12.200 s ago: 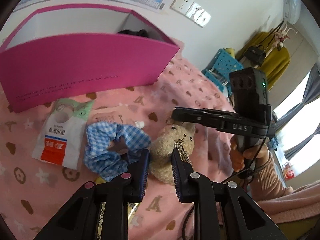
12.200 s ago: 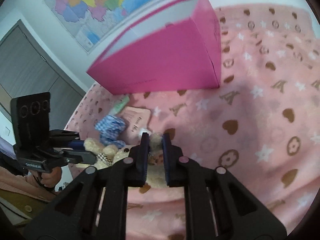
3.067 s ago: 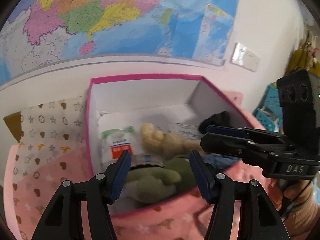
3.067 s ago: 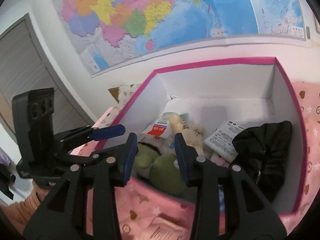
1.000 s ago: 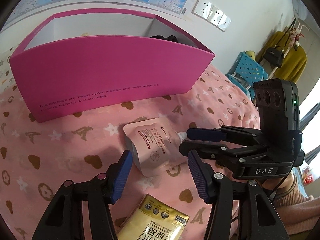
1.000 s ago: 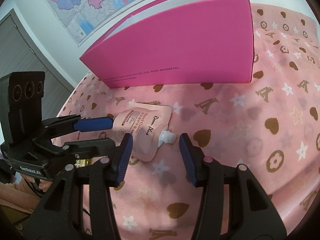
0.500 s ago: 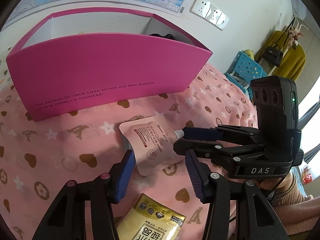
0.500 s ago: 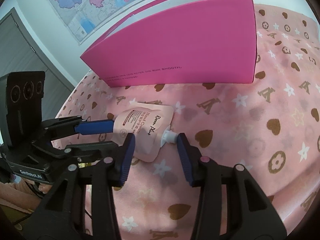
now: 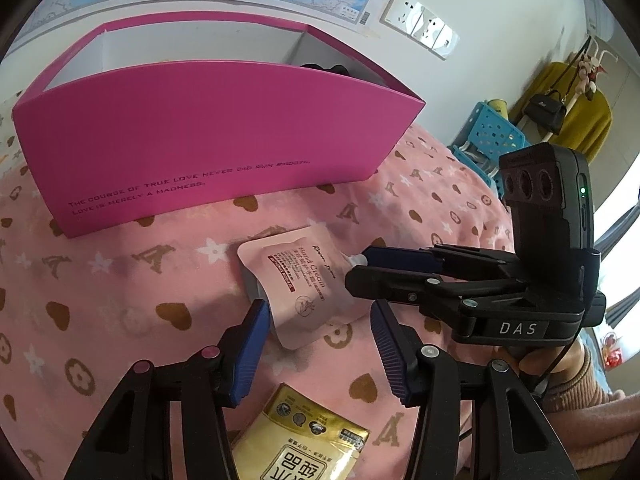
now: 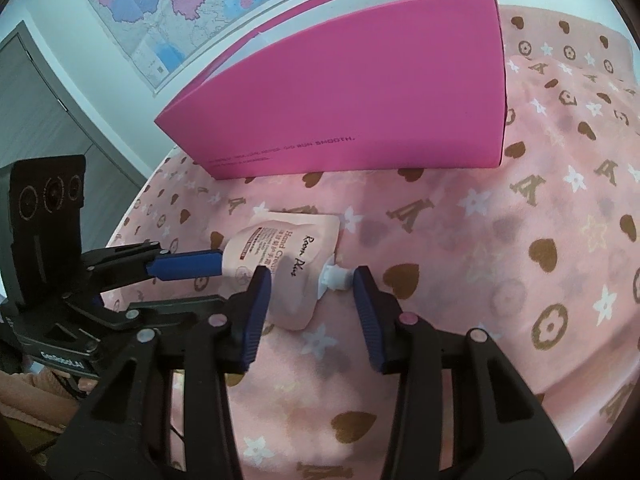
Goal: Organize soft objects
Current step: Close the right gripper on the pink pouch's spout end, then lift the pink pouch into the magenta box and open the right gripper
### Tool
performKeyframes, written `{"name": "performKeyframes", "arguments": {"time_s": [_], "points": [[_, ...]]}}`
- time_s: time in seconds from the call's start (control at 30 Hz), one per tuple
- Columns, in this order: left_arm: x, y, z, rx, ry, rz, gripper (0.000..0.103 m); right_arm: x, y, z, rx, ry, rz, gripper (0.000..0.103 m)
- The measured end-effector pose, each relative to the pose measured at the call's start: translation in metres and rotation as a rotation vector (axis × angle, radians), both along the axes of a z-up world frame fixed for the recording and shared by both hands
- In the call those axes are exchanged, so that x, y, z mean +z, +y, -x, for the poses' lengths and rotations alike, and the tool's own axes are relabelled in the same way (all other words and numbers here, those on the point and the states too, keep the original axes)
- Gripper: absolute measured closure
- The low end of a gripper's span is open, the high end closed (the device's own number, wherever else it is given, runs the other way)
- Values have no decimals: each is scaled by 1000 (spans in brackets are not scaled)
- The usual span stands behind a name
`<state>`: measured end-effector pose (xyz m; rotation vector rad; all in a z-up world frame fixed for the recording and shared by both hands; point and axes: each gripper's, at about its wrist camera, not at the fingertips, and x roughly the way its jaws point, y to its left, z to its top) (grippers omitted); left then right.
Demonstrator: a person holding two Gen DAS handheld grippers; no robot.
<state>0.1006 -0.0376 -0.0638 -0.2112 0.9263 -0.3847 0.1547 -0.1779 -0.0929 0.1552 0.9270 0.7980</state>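
Pink box (image 9: 208, 136) stands at the far side of the pink patterned blanket (image 9: 120, 280), open top, long wall toward me with a line of printed text. From the left wrist view I see over its rim: white inner walls and a dark, black item (image 9: 324, 69) showing at the far right corner. Rest of the contents hidden behind the near wall. The right wrist view shows only the box's outside (image 10: 360, 100); nothing inside can be read there.

Hand cream pouch (image 9: 302, 280), pale pink with a white cap, lies flat on the blanket, near side of the box, apart from it.

My left gripper (image 9: 320, 336): jaws released, straddling the pouch's near corner; the left pad looks to be at the pouch edge, though I cannot tell if it touches; the right pad is clear of it.

My right gripper (image 10: 312, 304): jaws released, one pad against the pouch body, the other at the cap (image 10: 334, 276); no squeeze visible on the pouch (image 10: 288, 264).

Left view only: gold sachet (image 9: 300, 444) on the blanket just below my jaws, wall sockets (image 9: 420, 24), blue crate (image 9: 492, 132). Right view only: grey door (image 10: 40, 120) at the left. Wall map (image 10: 180, 0) is in both.
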Motion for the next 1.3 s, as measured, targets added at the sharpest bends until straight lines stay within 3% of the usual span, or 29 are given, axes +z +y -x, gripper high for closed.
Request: {"name": "performKeyframes", "arguments": {"time_s": [0.07, 0.17, 0.8, 1.3], "points": [[0, 0, -1, 6, 1, 0, 52, -1, -1, -2, 0, 1, -1, 57], [0, 0, -2, 16, 4, -7, 62, 0, 2, -1, 6, -2, 2, 57], [4, -6, -3, 12, -8, -16, 62, 3, -8, 1, -6, 26, -54, 57], [36, -7, 4, 1, -88, 6, 62, 38, -19, 9, -11, -65, -98, 57]]}}
